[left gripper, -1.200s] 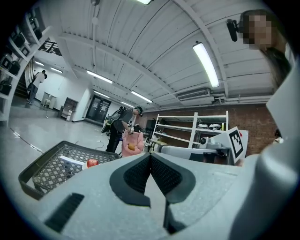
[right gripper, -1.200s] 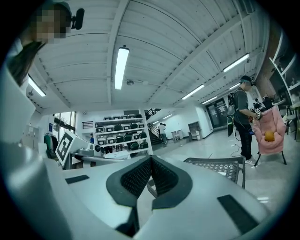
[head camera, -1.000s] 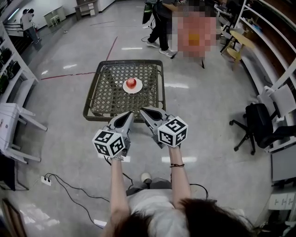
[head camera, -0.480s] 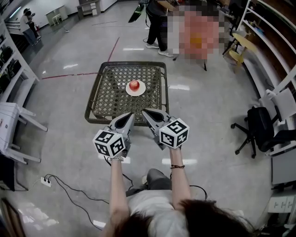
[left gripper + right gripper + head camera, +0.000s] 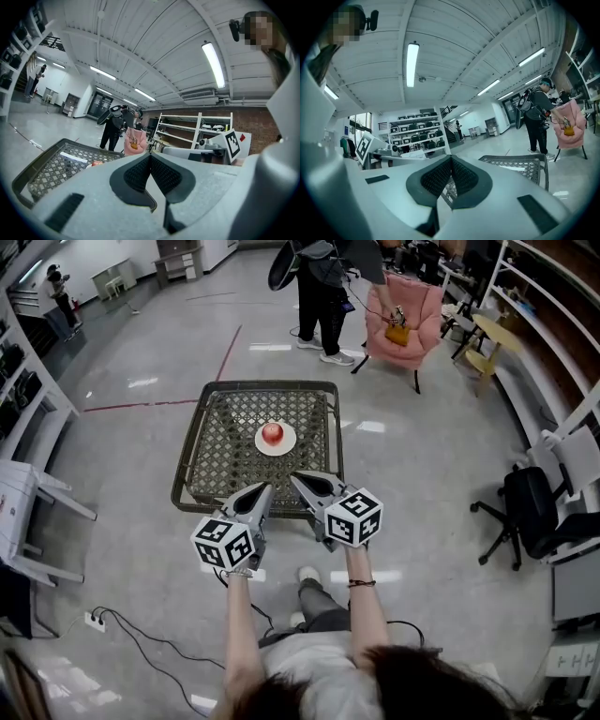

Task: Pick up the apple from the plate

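Left gripper (image 5: 262, 490): jaws fully together, nothing between them; in the left gripper view its two dark textured pads (image 5: 138, 173) press flat on each other. Right gripper (image 5: 296, 478): same; closed, empty, pads (image 5: 438, 177) meeting on one line in the right gripper view. Both are held level and side by side, marker cubes toward the person; in the head view their tips overlap the near edge of the low table (image 5: 214, 451).

Apple (image 5: 272, 433): red, sits on a white plate (image 5: 287, 444) roughly mid-table on the lattice top; well apart from both grippers, untouched. The left gripper view catches only a small reddish bit of it past the jaw body; the right gripper view shows the lattice top and a white strip of plate, apple not distinguishable.

Table: dark frame, woven grid top, on a glossy grey floor. Beyond it a person (image 5: 319, 282) stands bent toward a pink armchair (image 5: 405, 313). Black office chair (image 5: 530, 512) to the right by white shelving; a cable (image 5: 141, 620) runs across the floor at lower left.
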The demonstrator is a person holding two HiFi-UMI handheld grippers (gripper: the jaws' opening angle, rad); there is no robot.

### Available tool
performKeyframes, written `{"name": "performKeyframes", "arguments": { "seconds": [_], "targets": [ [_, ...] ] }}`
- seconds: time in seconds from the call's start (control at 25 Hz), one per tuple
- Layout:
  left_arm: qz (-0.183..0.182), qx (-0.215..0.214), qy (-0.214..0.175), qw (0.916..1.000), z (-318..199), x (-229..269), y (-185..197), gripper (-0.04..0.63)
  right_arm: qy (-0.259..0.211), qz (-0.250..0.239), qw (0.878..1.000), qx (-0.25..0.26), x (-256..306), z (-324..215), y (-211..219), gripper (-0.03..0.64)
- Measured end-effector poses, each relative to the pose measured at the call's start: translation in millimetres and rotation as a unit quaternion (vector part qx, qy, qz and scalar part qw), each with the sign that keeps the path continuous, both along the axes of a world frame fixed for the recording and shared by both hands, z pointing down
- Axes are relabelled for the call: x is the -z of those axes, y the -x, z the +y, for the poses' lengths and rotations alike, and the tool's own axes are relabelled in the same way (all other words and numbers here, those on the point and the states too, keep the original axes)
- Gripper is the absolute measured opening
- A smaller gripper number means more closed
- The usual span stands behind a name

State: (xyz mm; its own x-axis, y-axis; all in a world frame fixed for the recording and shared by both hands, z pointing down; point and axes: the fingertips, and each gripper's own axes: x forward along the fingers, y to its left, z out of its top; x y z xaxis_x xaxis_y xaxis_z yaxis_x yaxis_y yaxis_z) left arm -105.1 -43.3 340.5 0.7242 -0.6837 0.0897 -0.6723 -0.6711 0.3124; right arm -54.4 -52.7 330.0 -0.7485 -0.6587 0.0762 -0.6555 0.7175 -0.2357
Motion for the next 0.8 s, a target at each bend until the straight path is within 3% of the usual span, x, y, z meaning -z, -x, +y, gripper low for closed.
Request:
{"name": "performKeyframes", "arguments": {
  "seconds": [0.8],
  "targets": [
    [-0.011,0.039,0.008,0.9992,-109.1,3.3,-17.8,0.011,0.018,-0.005,0.999,0.046,3.1,-112.9,-15.0,0.009]
  ]
}}
